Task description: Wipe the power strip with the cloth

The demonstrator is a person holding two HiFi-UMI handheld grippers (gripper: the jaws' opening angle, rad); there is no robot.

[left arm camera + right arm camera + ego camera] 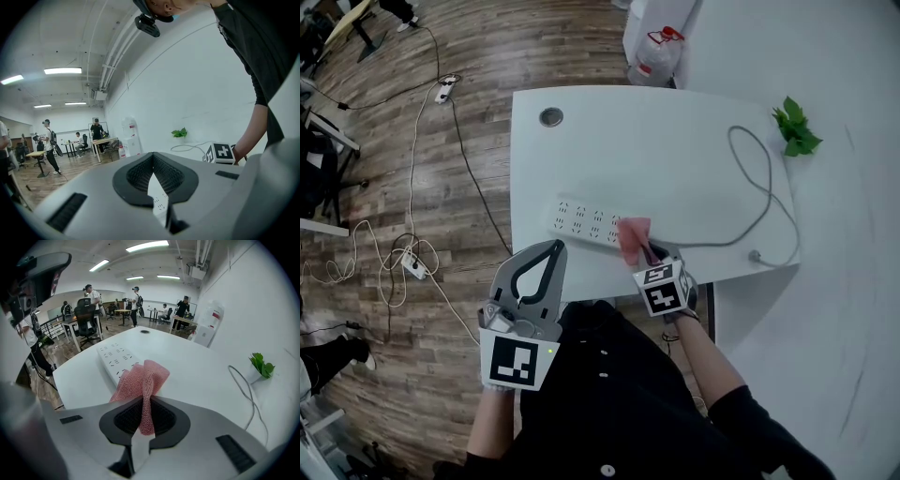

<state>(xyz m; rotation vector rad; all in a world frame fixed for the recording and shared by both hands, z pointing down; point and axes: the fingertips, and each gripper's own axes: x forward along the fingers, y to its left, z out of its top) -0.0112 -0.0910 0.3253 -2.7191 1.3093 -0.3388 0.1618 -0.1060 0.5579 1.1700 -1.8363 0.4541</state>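
Holds the left gripper pressed together on nothing, back from the table edge. Has the power strip lying just ahead. Pinches the pink cloth in the right gripper, at the strip's right end. Looks barely begun, with most of the length leftward probably unwiped.

White bench with round grommet hole near far left corner. Green plant sprig at far right. Water jug beyond bench. Wood floor, loose white cables, floor socket block. People at desks in background.
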